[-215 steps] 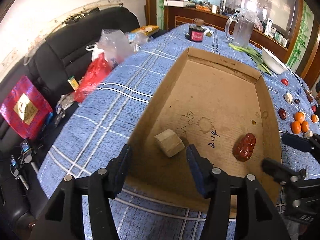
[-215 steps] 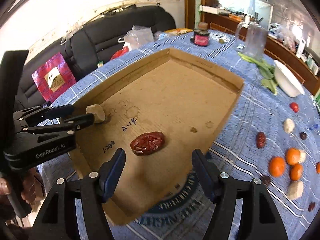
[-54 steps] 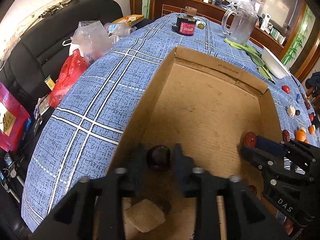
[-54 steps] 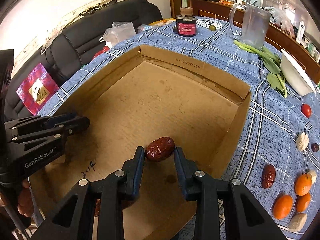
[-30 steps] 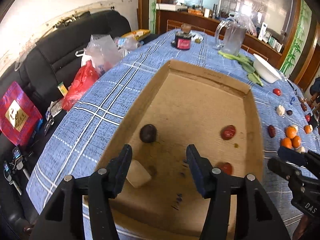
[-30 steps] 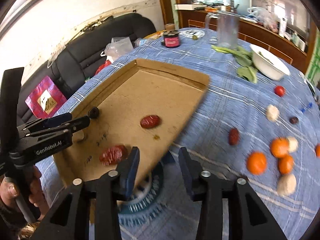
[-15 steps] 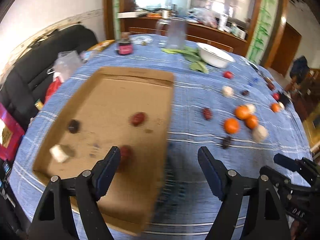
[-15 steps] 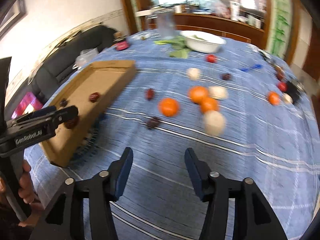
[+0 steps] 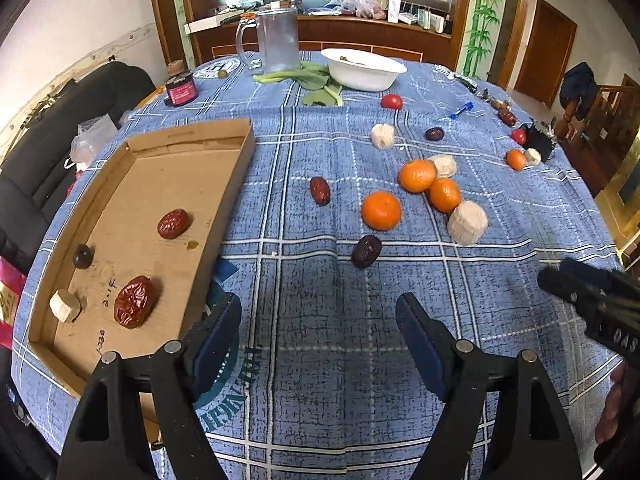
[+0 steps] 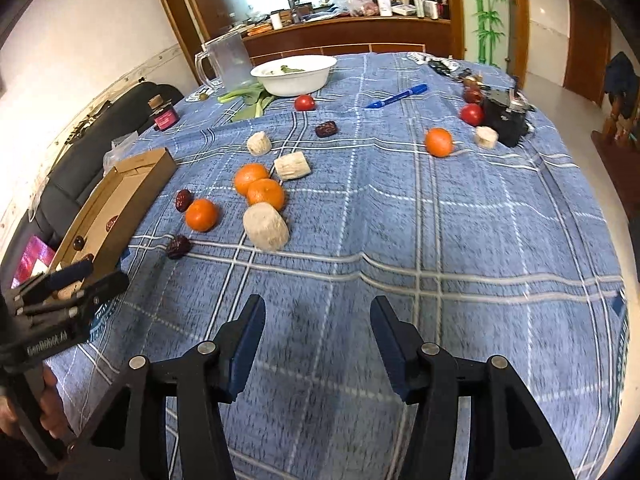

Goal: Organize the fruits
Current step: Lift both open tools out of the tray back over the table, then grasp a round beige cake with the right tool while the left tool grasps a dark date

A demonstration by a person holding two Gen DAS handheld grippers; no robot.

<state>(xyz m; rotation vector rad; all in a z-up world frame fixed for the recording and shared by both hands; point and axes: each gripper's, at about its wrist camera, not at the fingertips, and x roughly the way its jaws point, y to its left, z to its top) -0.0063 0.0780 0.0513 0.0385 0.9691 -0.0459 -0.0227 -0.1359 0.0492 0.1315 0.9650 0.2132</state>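
Hovering above bare blue plaid cloth on the counter [image 9: 320, 152]: left claw [image 9: 318, 340], released, nothing between its blue pads, jaws spread wide after just opening further. Hovering likewise over empty cloth: right claw [image 10: 316, 344], also released and holding nothing, jaws narrower than the left's and likewise just widened. Lying at the counter's left edge: shallow cardboard box [image 9: 236, 184], holding two wrinkled red dates [image 9: 173, 224], a small dark round fruit [image 9: 83, 256] and a pale cut chunk [image 9: 65, 306], all apart from one another. Scattered loose on the cloth to the right of the box: a red date [image 9: 320, 191], a darker date [image 9: 366, 251] just ahead of the left claw, three oranges [image 9: 381, 210] close together, two of them touching, and a large pale cut piece [image 9: 467, 223] just beside them. Farther back: two more pale pieces, a dark date, a small red tomato [image 9: 391, 101], a blue pen [image 10: 398, 96]. Near the far right edge: another orange [image 10: 439, 142], a pale piece, two red fruits beside a black object. At the far end: white bowl [image 9: 362, 69], green leaves, clear pitcher [image 9: 276, 42], small dark jar [image 9: 181, 90]. Gripping each handle at the frame edges: a hand.
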